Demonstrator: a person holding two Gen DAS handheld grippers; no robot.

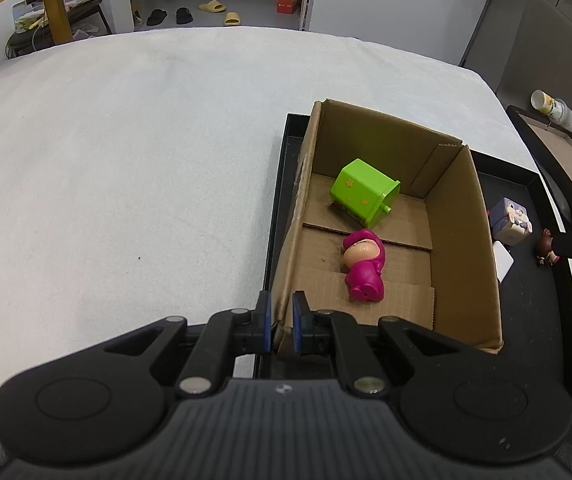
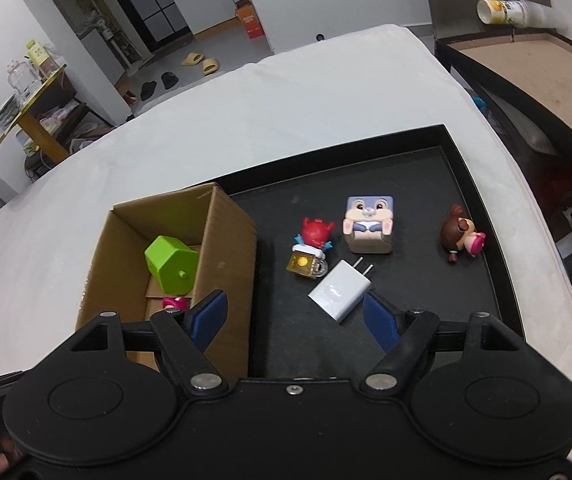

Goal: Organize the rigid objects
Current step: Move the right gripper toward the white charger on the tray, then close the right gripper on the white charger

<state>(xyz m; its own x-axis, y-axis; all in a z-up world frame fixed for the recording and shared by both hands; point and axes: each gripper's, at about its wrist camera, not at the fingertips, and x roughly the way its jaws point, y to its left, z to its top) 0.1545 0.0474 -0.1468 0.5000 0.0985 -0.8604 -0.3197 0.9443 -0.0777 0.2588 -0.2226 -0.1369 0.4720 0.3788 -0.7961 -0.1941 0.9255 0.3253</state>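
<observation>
My left gripper (image 1: 280,322) is pinched narrow on the near left wall of the cardboard box (image 1: 457,240), one blue pad on each side of it. The box stands at the left end of a black tray (image 2: 465,168) on the white table (image 1: 126,160). Inside the box a green toy bin (image 1: 361,192) lies on its side toward the far end, and a pink figurine (image 1: 363,268) lies on its back nearer to me.

My right gripper (image 2: 295,316) hangs wide apart and empty above the tray. Just beyond its fingers lies a white charger (image 2: 339,290), prongs pointing away. Past it sit a red-haired figure on a gold padlock (image 2: 309,252), then a rabbit cube (image 2: 367,224), and farthest right a brown-haired doll (image 2: 459,234) on its side.
</observation>
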